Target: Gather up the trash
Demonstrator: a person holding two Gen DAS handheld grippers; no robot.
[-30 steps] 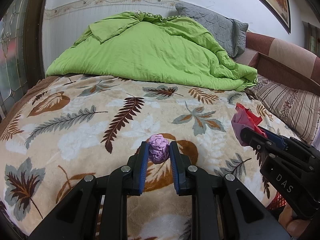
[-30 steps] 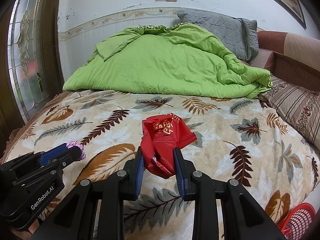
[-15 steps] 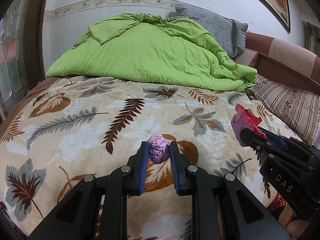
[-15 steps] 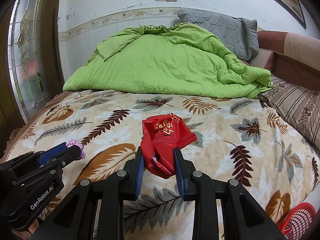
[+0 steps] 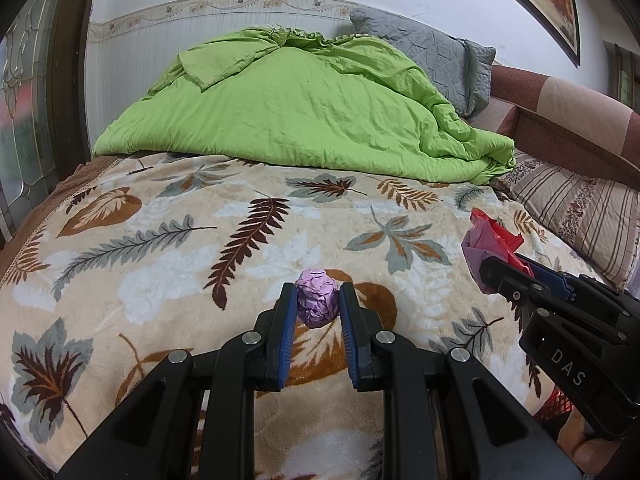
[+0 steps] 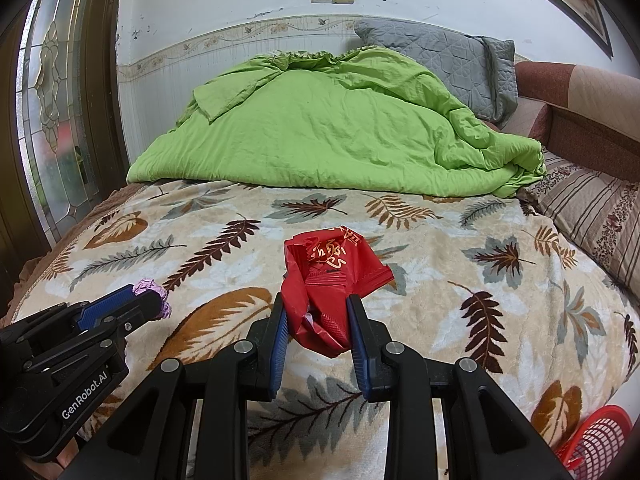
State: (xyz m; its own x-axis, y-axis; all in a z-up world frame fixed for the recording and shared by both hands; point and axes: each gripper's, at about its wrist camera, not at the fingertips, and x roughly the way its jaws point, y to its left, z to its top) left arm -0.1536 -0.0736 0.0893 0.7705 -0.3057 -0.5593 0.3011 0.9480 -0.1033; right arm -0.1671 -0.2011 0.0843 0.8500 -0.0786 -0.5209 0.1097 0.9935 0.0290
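My left gripper [image 5: 318, 300] is shut on a crumpled purple paper ball [image 5: 316, 298], held just above the leaf-patterned blanket [image 5: 160, 248]. My right gripper [image 6: 316, 312] is shut on a red plastic wrapper [image 6: 328, 276] with gold print. The wrapper sticks up and out past the fingertips. The right gripper with the wrapper [image 5: 492, 240] shows at the right of the left wrist view. The left gripper with the purple ball [image 6: 154, 294] shows at the lower left of the right wrist view.
A rumpled green duvet [image 5: 304, 112] and a grey pillow [image 5: 432, 56] lie at the far end of the bed. A striped pillow [image 5: 580, 216] lies at the right. A red mesh basket [image 6: 596, 444] stands off the bed's near right corner.
Both grippers stay shut on their items. The views have hardly shifted; the left gripper has closed slightly tighter on the purple ball.
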